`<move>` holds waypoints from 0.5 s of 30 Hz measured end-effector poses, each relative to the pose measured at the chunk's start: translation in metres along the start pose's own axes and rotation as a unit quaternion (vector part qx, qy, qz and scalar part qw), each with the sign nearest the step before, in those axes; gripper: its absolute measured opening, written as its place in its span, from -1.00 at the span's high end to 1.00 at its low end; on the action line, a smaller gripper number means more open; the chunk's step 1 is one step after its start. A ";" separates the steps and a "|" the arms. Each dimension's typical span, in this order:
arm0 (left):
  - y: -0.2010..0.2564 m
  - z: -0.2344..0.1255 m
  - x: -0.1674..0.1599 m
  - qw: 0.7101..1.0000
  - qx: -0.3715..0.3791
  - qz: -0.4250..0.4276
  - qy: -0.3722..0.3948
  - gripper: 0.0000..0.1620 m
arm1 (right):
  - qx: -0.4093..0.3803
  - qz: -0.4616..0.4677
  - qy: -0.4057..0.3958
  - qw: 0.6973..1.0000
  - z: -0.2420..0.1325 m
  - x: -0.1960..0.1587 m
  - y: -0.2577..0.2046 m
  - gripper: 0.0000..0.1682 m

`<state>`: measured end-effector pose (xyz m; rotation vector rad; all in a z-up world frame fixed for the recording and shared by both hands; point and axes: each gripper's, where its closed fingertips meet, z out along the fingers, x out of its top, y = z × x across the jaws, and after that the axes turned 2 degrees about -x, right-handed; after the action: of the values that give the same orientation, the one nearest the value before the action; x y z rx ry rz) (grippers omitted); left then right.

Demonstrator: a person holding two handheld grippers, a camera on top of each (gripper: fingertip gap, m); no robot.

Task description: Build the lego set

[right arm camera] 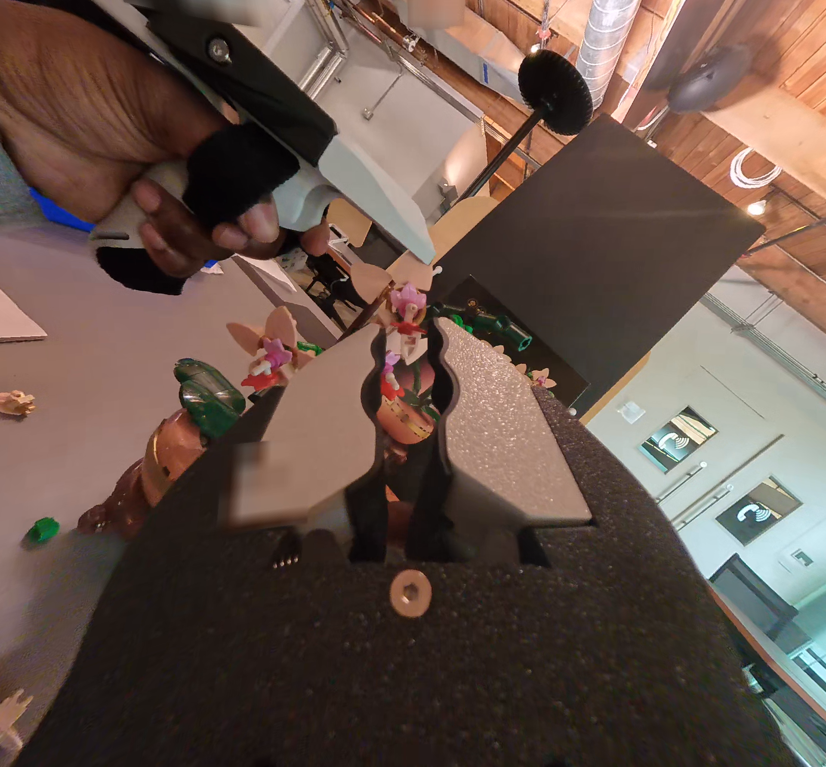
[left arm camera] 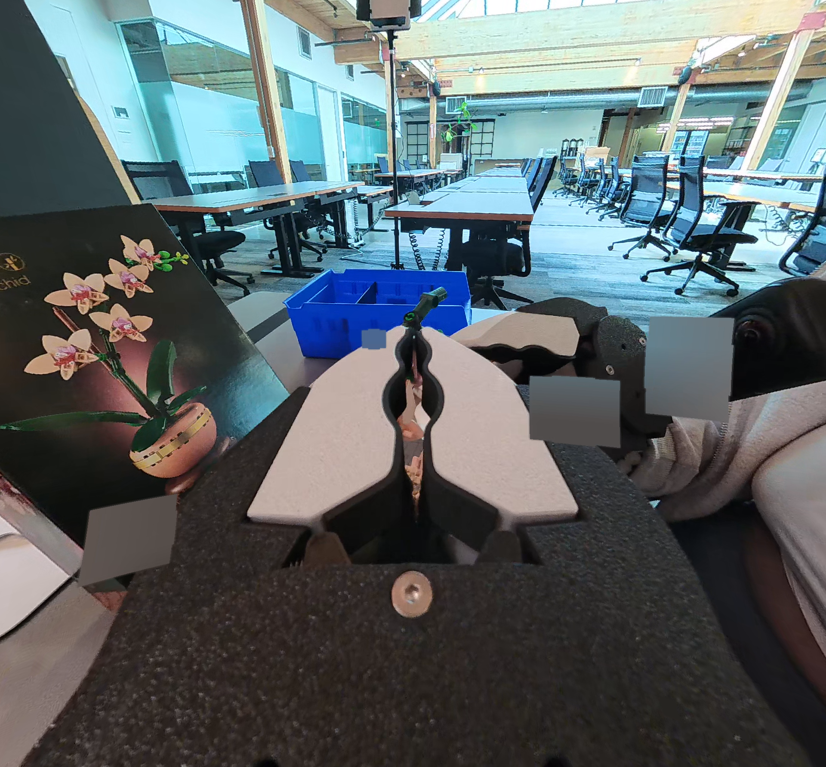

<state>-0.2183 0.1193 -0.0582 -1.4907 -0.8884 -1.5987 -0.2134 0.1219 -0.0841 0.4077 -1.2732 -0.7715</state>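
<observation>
- The left gripper (left arm camera: 413,339), with pale grey fingers on a black textured body, has its jaws drawn almost together around a thin stalk of the lego orchid; a dark green lego stem piece (left arm camera: 423,308) sticks up past the fingertips, tilted to the right.
- In the narrow gap between those fingers, bits of pale pink and tan lego show, too hidden to make out.
- The right gripper (right arm camera: 404,334), of the same grey and black build, has its jaws a narrow way apart, with a pink-centred lego orchid flower (right arm camera: 407,312) at the tips; I cannot tell whether the pads touch it.
- In the right wrist view, the left gripper's grey finger comes down from the upper left to the top of that flower stalk, held by a person's hand (right arm camera: 147,173).
- A second tan-petalled lego flower (right arm camera: 268,343) sits left of the right gripper's tips, beside dark green lego leaves (right arm camera: 208,397) and a round pink lego pot with a gold band (right arm camera: 167,455), tilted on the grey table (right arm camera: 89,343).
- A small green lego piece (right arm camera: 42,527) and a tan lego piece (right arm camera: 17,402) lie loose on the table, near left.
- A blue plastic bin with dividers (left arm camera: 339,321) stands just beyond the left gripper's tips.
- A dark box showing an orchid picture (left arm camera: 111,343) leans at the left.
</observation>
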 end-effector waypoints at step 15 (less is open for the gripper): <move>0.005 -0.021 0.006 0.993 0.007 0.120 0.013 0.79 | 0.081 0.085 0.054 0.992 -0.011 -0.003 0.002 0.89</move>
<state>-0.2234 0.0978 -0.0542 -1.5020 -0.6749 -1.4289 -0.2031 0.1241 -0.0880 0.4602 -1.2559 -0.4979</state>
